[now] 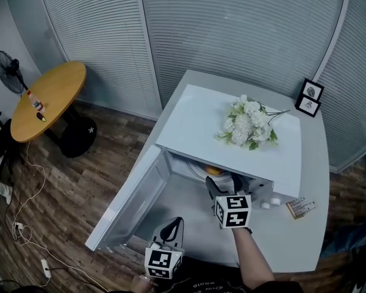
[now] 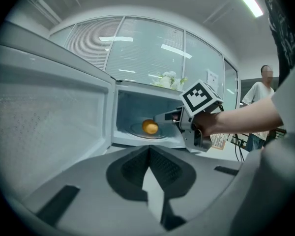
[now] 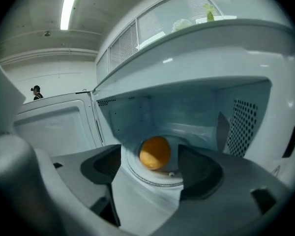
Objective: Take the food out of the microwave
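The white microwave (image 1: 201, 121) stands on a grey counter with its door (image 1: 131, 197) swung wide to the left. Inside, an orange round food item (image 3: 155, 152) rests on the glass turntable (image 3: 152, 180); it also shows in the left gripper view as the orange item (image 2: 150, 127) and in the head view as an orange sliver (image 1: 212, 170). My right gripper (image 3: 150, 154) is open at the oven mouth, jaws either side of the food's line but short of it, touching nothing. My left gripper (image 2: 148, 149) is shut and empty, low in front of the door (image 2: 49, 112), behind the right gripper (image 2: 163, 117).
White flowers (image 1: 249, 122) lie on the microwave top. Two framed pictures (image 1: 310, 96) stand at the counter's far corner, a small card (image 1: 301, 207) at its right. A round wooden table (image 1: 49, 99) and a fan (image 1: 9, 72) stand left. A person (image 2: 259, 107) stands behind.
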`<state>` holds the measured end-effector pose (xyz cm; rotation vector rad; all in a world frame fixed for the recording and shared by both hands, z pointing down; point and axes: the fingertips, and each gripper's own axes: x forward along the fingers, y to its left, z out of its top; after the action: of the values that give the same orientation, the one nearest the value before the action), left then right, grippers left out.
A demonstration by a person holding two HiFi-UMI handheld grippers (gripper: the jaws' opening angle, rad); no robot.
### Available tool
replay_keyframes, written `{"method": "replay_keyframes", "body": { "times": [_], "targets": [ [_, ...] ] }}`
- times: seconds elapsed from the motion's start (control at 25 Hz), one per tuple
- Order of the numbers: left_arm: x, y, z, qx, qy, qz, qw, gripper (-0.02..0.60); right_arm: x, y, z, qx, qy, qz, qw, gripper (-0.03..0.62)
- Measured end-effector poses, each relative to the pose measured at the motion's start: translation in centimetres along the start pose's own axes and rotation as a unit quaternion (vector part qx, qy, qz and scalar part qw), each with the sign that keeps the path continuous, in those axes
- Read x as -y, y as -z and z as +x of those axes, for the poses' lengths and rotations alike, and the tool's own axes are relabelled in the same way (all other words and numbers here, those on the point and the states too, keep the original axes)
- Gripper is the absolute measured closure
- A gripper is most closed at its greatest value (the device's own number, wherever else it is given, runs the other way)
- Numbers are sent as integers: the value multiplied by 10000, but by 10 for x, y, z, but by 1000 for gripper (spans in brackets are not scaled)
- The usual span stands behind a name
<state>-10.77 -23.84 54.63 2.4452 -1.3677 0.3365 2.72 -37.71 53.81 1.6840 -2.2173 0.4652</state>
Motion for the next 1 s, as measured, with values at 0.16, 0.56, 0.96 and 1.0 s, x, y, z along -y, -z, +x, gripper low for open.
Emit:
{"method": "replay_keyframes", "body": {
  "times": [0.16,0.56,0.96,1.0],
  "targets": [
    [-2,2,3,-47,-22,-12,10000,574,2,1,15,-102,-22,63,9999,244],
    [-9,4,4,-167,-54,-14,9998,574,6,9,52,-389,86,-33,9992,235],
    [-13,10,5,-274,-63,-44,9996,574,9,19,74,-673,147,-116,9976,230],
    [-13,10,5,-277,-66,-47,9996,574,8,20,76,-719,118,-116,9973,230]
  ]
}}
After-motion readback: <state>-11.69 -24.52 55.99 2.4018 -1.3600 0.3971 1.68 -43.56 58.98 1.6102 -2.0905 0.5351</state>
